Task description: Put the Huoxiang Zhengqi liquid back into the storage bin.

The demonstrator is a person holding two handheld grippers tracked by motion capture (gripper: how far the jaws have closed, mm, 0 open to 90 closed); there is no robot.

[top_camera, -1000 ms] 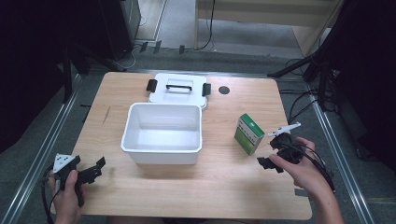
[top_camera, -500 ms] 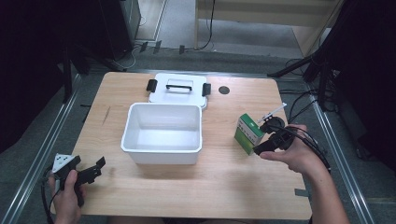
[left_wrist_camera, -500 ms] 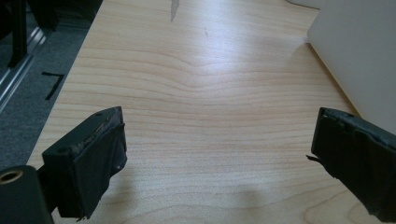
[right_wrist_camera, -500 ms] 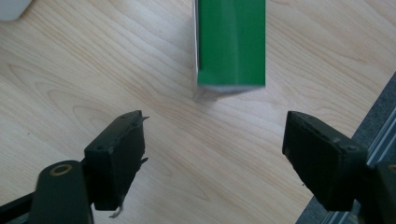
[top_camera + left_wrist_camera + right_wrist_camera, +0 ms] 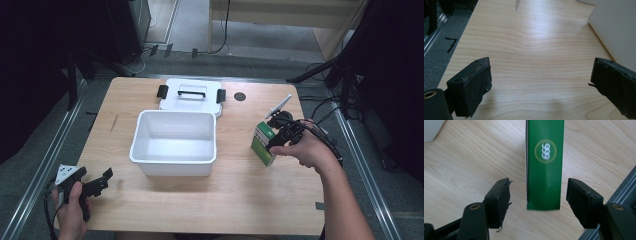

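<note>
While the right gripper point(image 5: 537, 205) is hanging spread wide over the green box point(image 5: 544, 165), whose narrow face is sitting centre frame between the jaws in the right gripper view, nothing is being gripped yet. The box is standing right of centre in the high view beside the white bin point(image 5: 174, 143); it is looking like light, stiff, smooth cardboard, so I'd pinch its broad flat sides gently. At lower left, the left gripper point(image 5: 97, 182) is idling open over bare wood.

green box point(image 5: 263, 144): 1 | white bin point(image 5: 174, 142): 1 | white lid point(image 5: 191, 95): 1 | grippers: 2 | dark disc point(image 5: 240, 96), perhaps a hole: 1
</note>
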